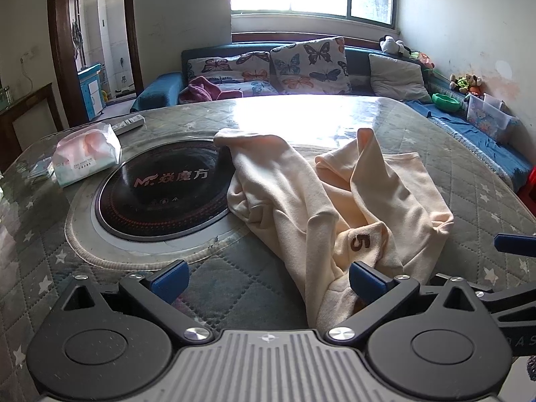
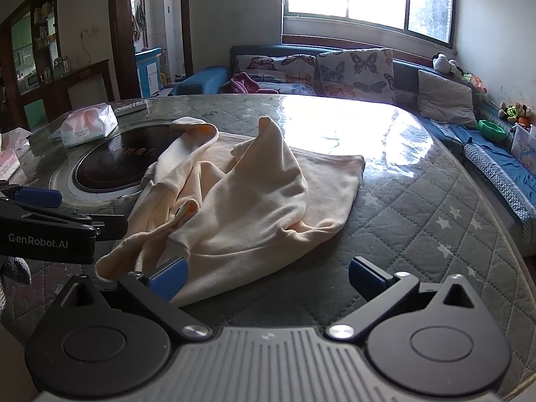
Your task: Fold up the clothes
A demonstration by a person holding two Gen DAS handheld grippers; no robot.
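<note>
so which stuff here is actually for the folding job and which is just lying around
For the job:
cream garment, crumpled on the table
left gripper, open
right gripper, open

Just lying about:
tissue pack
remote control
built-in cooktop
butterfly cushions on the sofa

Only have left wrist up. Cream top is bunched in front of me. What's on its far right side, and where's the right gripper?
Observer: Right wrist view shows the cream top's hem lying flat toward the right, on the quilted table.
Operator: Right gripper closed on anything?
Observer: No. The right gripper is open, its left finger over the garment's near edge, nothing pinched.
Operator: Anything left of the tissue pack I can't see?
Observer: Yes, beyond the tissue pack a second pink-and-white pack sits at the table's left edge.
Operator: My gripper?
Observer: The left gripper is open too.
</note>
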